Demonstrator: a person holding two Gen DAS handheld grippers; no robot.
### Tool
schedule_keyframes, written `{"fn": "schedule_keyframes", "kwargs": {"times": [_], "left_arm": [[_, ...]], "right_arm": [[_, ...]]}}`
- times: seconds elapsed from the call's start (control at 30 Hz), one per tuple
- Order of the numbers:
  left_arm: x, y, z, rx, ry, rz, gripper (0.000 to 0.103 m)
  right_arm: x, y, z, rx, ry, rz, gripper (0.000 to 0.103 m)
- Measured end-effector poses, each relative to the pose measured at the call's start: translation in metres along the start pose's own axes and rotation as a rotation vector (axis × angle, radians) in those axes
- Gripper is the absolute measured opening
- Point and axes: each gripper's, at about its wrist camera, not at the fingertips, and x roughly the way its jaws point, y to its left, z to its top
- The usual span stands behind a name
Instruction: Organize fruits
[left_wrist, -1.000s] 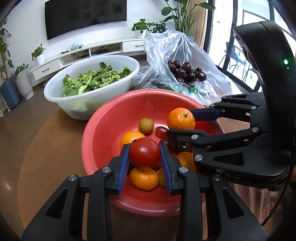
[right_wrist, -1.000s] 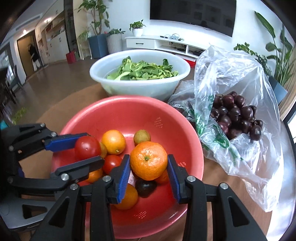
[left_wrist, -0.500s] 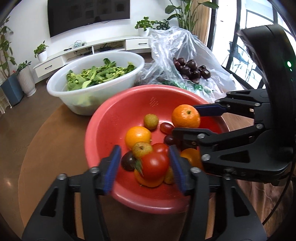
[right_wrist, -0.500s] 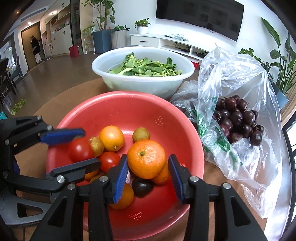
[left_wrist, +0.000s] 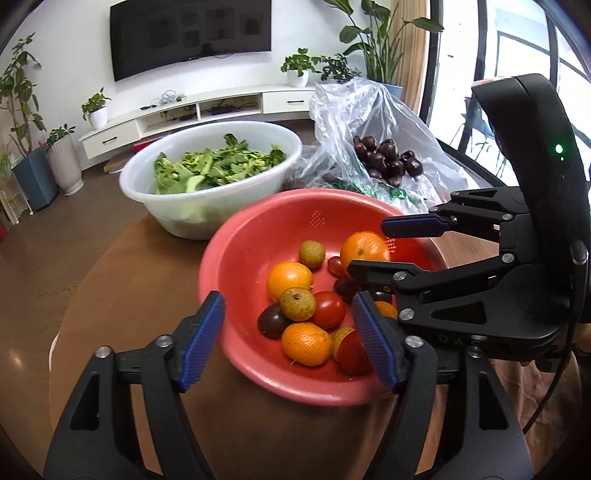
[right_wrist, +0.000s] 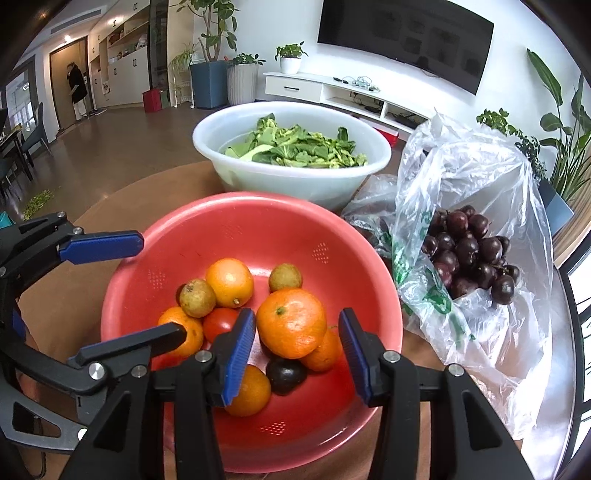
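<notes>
Colander (right_wrist: 184, 258): red plastic, round, with small patches of drain holes; it sits on the brown table (left_wrist: 122, 280), just in front of the basin.
Fruit: all of it lies loose in the bottom of the colander, packed close and touching.
Oranges: five can be counted from the right wrist view; the largest (right_wrist: 291, 323) is bright, dimpled and glossy, with a green stem dot on top.
Tomatoes: two red ones show in the left wrist view, one (left_wrist: 327, 309) in the middle of the pile and one partly hidden behind the claw's finger.
Brown-green fruits: two, small, round and rough-skinned (right_wrist: 197, 298).
Dark plums: at least two in the colander (right_wrist: 286, 374), nearly black and shiny.
Left claw (left_wrist: 291, 343): wide open, holding nothing, over the near rim of the colander.
Right claw (right_wrist: 297, 350): open, its blue pads on either side of the largest orange; whether they touch it cannot be told.
Basin (right_wrist: 240, 173): one, white, full of green leaves.
Bag (right_wrist: 517, 206): one, clear plastic, right of the colander, holding a heap of dark fruit too crowded to count.
</notes>
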Motion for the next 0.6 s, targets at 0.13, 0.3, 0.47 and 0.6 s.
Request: {"fn": "schedule_keyframes", "kwargs": {"times": [0.13, 0.3, 0.47, 0.6], "left_arm": [[-0.014, 0.005, -0.005, -0.023, -0.022, 0.01, 0.084], [-0.038, 0.005, -0.012, -0.052, -0.067, 0.045, 0.098], [-0.076, 0.003, -0.025, -0.103, -0.157, 0.098, 0.102], [-0.117, -0.013, -0.034, -0.097, -0.257, 0.211, 0.102]], "right_arm": [[-0.008, 0.001, 0.0, 0.016, -0.014, -0.006, 0.056], [-0.026, -0.002, -0.009, 0.068, -0.032, -0.007, 0.06], [-0.059, -0.004, -0.026, 0.142, -0.09, -0.007, 0.076], [-0.093, -0.004, -0.045, 0.203, -0.166, -0.007, 0.084]]}}
